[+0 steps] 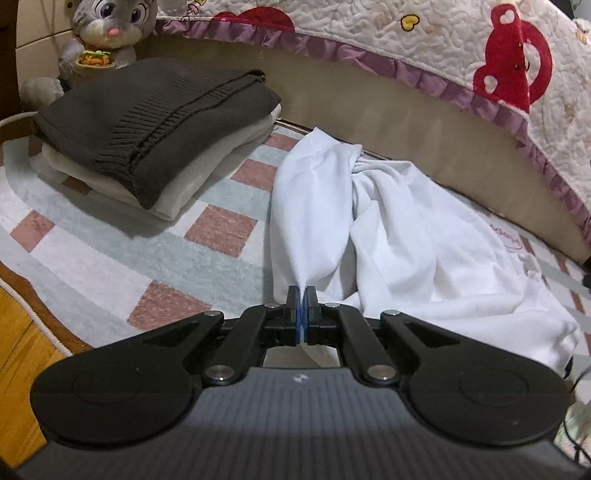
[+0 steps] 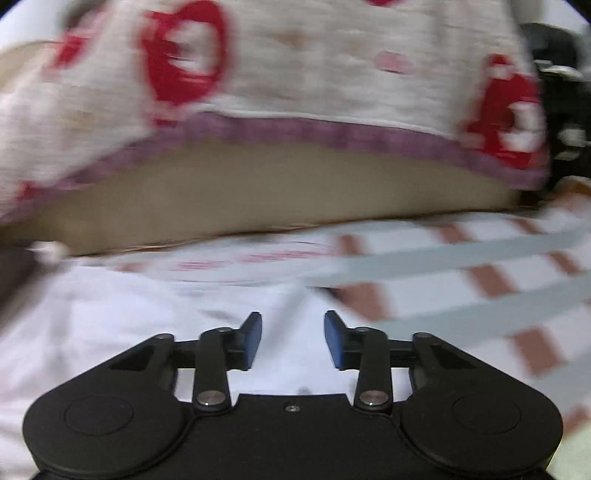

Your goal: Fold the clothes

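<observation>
The left hand-held gripper [image 1: 302, 295] sits at the lower centre of its view with its jaws pressed together on a pinch of the white garment [image 1: 388, 229], the cloth drawn into a narrow peak where the blue pads meet. From that peak the garment spreads up and to the right, crumpled, over the checked rug [image 1: 218, 229], reaching the tan base of the bed [image 1: 388, 122] at the back. At the upper left a dark knit sweater [image 1: 147, 110] lies folded on top of a cream piece [image 1: 177, 184], forming a stack well apart from the garment. A grey plush toy [image 1: 110, 26] sits behind the stack. A quilt [image 1: 443, 44] with red shapes hangs over the bed. The right hand-held gripper [image 2: 293, 339], in a blurred view, has its jaws apart with nothing between them; white cloth lies beneath it at the lower left, the rug to the right.
</observation>
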`<act>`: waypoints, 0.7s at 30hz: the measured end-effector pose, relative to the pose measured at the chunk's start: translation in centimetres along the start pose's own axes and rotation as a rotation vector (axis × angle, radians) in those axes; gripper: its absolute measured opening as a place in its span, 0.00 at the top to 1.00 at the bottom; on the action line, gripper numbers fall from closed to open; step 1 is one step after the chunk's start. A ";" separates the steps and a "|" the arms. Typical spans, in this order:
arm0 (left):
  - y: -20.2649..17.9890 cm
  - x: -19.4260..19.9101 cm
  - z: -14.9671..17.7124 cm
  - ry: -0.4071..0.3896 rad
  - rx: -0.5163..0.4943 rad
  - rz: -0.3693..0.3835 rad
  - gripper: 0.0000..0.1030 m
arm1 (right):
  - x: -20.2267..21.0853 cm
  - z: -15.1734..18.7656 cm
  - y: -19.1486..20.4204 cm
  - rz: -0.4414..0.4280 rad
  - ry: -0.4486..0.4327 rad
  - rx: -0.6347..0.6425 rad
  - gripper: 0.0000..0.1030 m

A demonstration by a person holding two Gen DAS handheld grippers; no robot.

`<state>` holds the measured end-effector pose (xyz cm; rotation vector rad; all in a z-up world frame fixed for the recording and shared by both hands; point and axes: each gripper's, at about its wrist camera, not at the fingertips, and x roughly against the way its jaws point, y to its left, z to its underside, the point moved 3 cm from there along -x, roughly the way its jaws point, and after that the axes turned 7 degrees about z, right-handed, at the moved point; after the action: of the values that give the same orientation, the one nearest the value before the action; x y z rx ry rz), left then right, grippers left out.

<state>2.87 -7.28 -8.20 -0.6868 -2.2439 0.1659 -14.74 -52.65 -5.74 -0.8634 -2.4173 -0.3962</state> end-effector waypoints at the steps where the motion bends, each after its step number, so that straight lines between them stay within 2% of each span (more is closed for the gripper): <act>1: 0.1 0.0 0.0 -0.006 0.001 0.006 0.99 | 0.3 0.1 1.2 -0.057 -0.007 0.022 0.56; 3: 0.2 0.1 -0.1 -0.027 0.004 0.020 0.99 | 0.7 0.6 3.7 -0.193 -0.005 0.081 0.50; 5: -0.1 0.8 -0.7 -0.074 -0.009 0.044 0.99 | 0.7 1.4 6.1 -0.342 0.039 0.158 0.48; 7: -0.8 2.0 -1.5 -0.139 -0.039 0.073 0.99 | 0.9 2.7 8.4 -0.446 0.083 0.232 0.46; 9: -2.1 3.8 -2.4 -0.208 -0.104 0.118 0.99 | 1.0 3.9 10.2 -0.511 0.119 0.301 0.46; 10: -2.7 4.3 -2.6 -0.212 -0.136 0.133 0.99 | 1.1 4.6 11.2 -0.539 0.137 0.323 0.46; 11: -3.1 4.2 -2.6 -0.170 -0.159 0.144 0.99 | 1.0 5.1 11.9 -0.569 0.159 0.330 0.46; 12: -3.1 3.5 -2.3 -0.084 -0.154 0.157 0.99 | 1.2 5.8 12.9 -0.616 0.194 0.323 0.46; 13: -2.6 2.6 -1.8 -0.020 -0.114 0.159 0.99 | 1.4 6.4 13.9 -0.662 0.230 0.317 0.46; 15: -1.0 1.1 -0.4 0.055 -0.002 0.163 0.99 | 1.5 7.8 16.2 -0.730 0.330 0.272 0.46; 16: -0.3 0.5 0.3 0.090 0.051 0.163 0.99 | 1.9 8.5 17.4 -0.756 0.337 0.273 0.46; 17: 0.3 0.3 0.8 0.100 0.071 0.144 0.99 | 2.4 9.2 18.7 -0.782 0.343 0.274 0.46; 19: 0.8 0.7 1.2 0.101 0.086 0.152 0.99 | 3.5 10.6 20.9 -0.784 0.332 0.396 0.43; 21: 1.1 1.3 1.3 0.096 0.107 0.184 0.99 | 4.4 11.6 22.6 -0.711 0.253 0.550 0.43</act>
<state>1.69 -5.59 -8.64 -0.8255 -2.0639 0.3341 -7.38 -28.41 -10.59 0.2814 -2.3355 -0.0634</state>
